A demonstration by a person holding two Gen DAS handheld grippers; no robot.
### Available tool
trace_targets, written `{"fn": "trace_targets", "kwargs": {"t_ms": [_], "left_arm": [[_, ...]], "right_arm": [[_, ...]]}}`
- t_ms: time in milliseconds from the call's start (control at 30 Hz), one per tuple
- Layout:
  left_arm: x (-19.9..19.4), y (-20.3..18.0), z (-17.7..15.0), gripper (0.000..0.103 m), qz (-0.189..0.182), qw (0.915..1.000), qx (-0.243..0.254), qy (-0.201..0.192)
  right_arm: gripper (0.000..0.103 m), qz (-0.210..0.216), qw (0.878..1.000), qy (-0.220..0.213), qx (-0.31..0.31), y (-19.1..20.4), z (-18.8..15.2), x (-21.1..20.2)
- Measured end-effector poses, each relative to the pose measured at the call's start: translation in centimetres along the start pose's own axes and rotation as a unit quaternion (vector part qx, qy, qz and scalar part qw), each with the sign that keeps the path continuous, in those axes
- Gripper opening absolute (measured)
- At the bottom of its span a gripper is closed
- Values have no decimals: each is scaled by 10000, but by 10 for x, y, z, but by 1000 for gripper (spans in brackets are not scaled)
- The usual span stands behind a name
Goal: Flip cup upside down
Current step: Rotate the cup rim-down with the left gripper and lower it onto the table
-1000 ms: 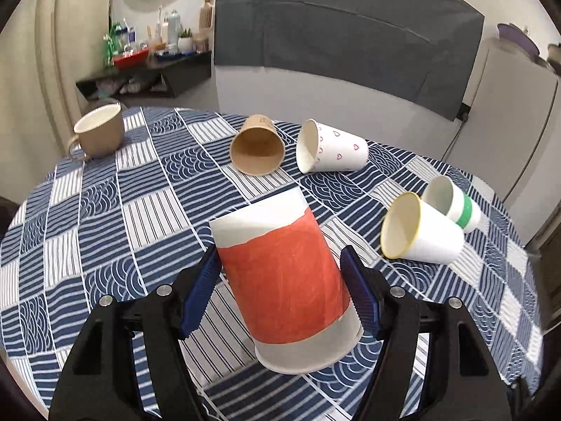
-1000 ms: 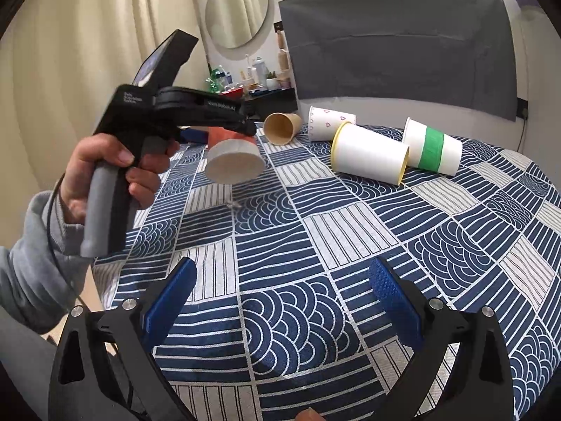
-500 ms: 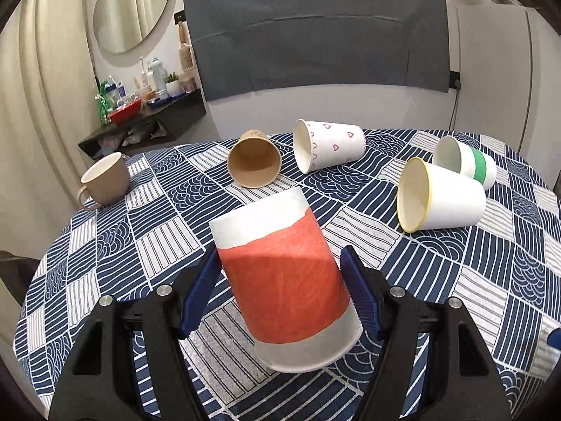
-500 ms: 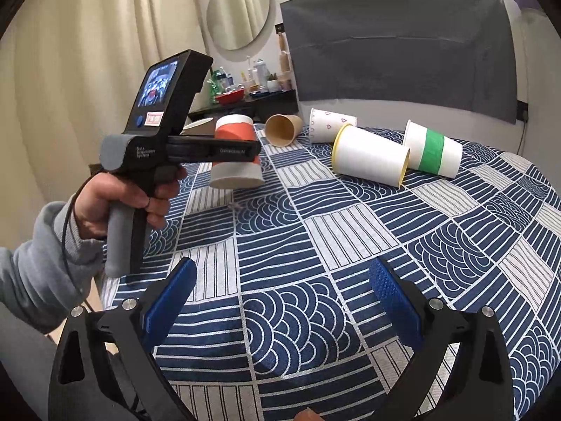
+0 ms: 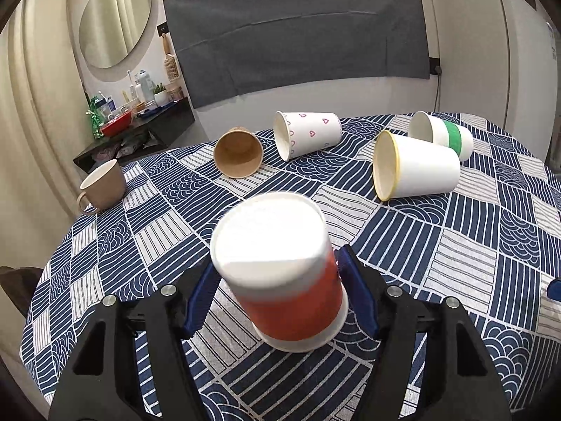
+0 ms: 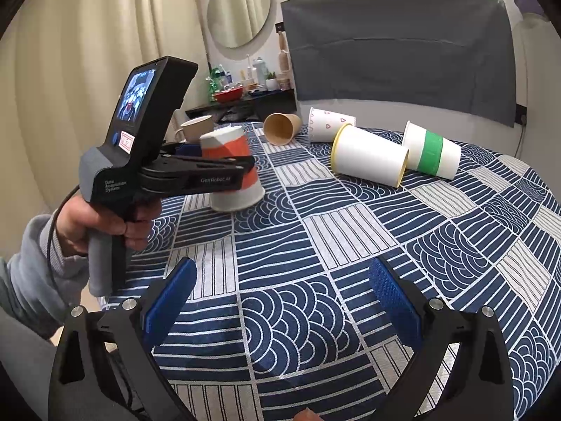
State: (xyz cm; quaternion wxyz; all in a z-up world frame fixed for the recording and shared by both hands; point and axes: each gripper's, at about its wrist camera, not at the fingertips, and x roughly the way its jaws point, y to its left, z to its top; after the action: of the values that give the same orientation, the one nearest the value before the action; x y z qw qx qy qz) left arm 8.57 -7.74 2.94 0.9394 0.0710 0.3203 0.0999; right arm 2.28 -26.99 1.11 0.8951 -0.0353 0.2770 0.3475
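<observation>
My left gripper (image 5: 280, 294) is shut on a red-and-white paper cup (image 5: 280, 266). The cup is upside down, base up and rim down, just at or slightly above the tablecloth, a little tilted. It shows in the right wrist view (image 6: 231, 172) too, held by the left gripper (image 6: 210, 175) at the table's left side. My right gripper (image 6: 280, 301) is open and empty, low over the near part of the table.
Lying on the blue patterned tablecloth (image 5: 455, 245) are a brown cup (image 5: 238, 154), a heart-print cup (image 5: 305, 133), a yellow-rimmed white cup (image 5: 413, 172) and a green-banded cup (image 5: 441, 133). A beige mug (image 5: 101, 184) stands at the far left edge.
My left gripper has turned the red cup further over and lowered it; its white base now faces up and its rim is down by the cloth. The right gripper has not moved.
</observation>
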Motion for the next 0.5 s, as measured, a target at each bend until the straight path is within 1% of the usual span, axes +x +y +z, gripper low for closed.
{"fn": "trace_targets", "kwargs": {"t_ms": [33, 100, 167, 233, 300, 400, 433, 500], "left_arm": [[-1, -1, -1, 67, -6, 10000, 50, 4], [-5, -2, -3, 72, -123, 9999, 63, 37], [-10, -3, -5, 82, -197, 9998, 62, -1], [-15, -2, -6, 88, -279, 9996, 56, -11], [-19, -2, -8, 90, -320, 9995, 69, -38], [-24, 0, -12, 94, -383, 9992, 79, -71], [-27, 1, -14, 96, -424, 9990, 114, -123], [-30, 3, -16, 97, -469, 9983, 251, -254]], "right_arm": [[95, 5, 10000, 23, -9, 0, 0, 1], [95, 13, 10000, 75, -19, 0, 0, 3], [95, 5, 9999, 101, -4, 0, 0, 3], [95, -20, 9999, 118, 32, -1, 1, 4], [95, -54, 9999, 129, 67, -2, 1, 4], [95, -116, 9997, 171, 115, -4, 2, 5], [95, -153, 9996, 212, 118, -4, 2, 7], [95, -211, 9992, 315, 101, -3, 3, 10]]}}
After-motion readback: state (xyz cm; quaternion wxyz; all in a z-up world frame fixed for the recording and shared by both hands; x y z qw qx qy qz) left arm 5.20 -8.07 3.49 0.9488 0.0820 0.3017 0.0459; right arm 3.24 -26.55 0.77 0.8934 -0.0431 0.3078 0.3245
